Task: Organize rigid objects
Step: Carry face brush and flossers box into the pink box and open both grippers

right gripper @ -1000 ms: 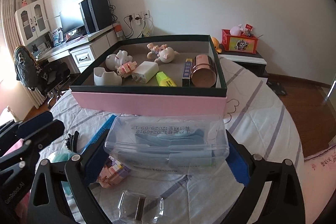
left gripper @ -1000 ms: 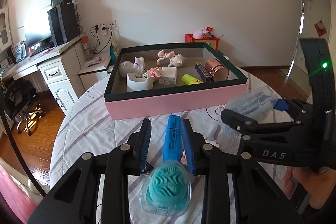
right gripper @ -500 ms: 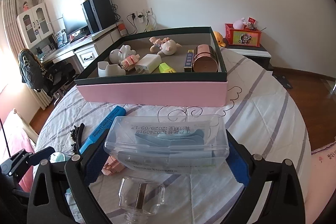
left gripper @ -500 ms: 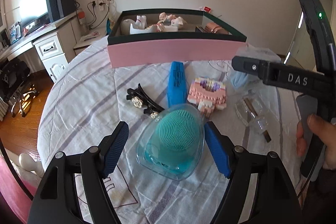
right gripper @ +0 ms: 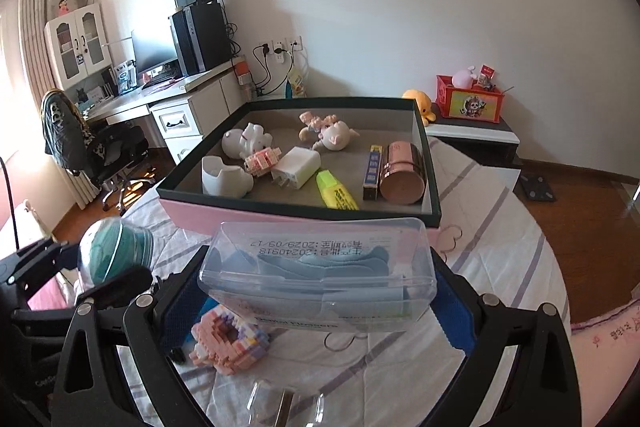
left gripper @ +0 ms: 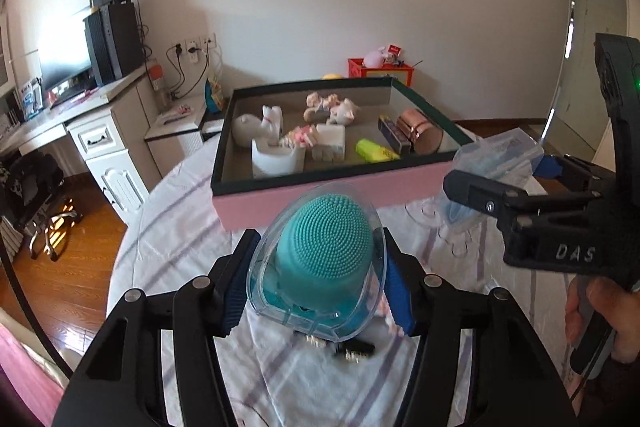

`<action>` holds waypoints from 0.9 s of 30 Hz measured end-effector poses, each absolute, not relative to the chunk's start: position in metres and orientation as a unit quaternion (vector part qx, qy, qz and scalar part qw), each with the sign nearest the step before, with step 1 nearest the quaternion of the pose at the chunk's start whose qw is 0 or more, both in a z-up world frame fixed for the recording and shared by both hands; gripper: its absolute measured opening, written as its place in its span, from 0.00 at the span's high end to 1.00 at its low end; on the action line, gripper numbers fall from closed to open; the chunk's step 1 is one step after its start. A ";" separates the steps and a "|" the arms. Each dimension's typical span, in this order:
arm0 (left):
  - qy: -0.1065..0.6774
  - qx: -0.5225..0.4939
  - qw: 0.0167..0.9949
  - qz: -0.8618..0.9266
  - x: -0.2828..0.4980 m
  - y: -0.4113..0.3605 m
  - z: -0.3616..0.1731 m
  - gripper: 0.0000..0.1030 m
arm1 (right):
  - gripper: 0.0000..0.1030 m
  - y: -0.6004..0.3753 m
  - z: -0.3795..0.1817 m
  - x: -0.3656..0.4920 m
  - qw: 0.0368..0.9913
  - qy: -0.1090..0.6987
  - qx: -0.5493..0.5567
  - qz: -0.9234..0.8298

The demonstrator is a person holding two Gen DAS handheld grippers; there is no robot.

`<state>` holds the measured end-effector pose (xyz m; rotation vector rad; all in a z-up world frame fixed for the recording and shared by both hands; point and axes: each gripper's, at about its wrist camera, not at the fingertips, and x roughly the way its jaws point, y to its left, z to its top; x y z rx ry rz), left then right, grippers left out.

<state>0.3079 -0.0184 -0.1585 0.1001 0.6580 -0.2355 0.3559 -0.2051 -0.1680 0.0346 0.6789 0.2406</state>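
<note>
My left gripper (left gripper: 316, 267) is shut on a teal silicone brush in a clear shell (left gripper: 322, 259) and holds it above the table, in front of the pink box (left gripper: 332, 195); the brush also shows in the right wrist view (right gripper: 114, 253). My right gripper (right gripper: 316, 287) is shut on a clear plastic case of blue items (right gripper: 320, 275), held just before the pink box (right gripper: 280, 223); the case also shows in the left wrist view (left gripper: 500, 155). The box holds figurines, a white charger (right gripper: 298, 167), a yellow highlighter (right gripper: 336, 191) and a copper can (right gripper: 402, 173).
On the striped tablecloth (right gripper: 500, 247) lie a pink brick model (right gripper: 228, 341), a small clear box (right gripper: 284, 403) and a black hair clip (left gripper: 340, 347). A desk with drawers (left gripper: 104, 147) stands left; a red toy box (right gripper: 470, 101) sits behind on a cabinet.
My left gripper has closed on the teal brush and lifted it off the table toward the box. My right gripper has risen slightly with the clear case.
</note>
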 end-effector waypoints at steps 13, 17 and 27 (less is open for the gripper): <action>0.376 0.041 0.919 -0.112 0.468 -0.024 -0.153 0.43 | 0.05 -0.196 -0.163 0.481 0.927 0.355 -0.017 0.116; 0.398 0.043 0.911 -0.102 0.492 -0.025 -0.172 0.43 | 0.05 -0.195 -0.181 0.506 0.916 0.383 -0.020 0.120; 0.356 0.039 0.932 -0.063 0.485 -0.012 -0.164 0.11 | 0.00 -0.197 -0.180 0.502 0.924 0.361 -0.012 0.124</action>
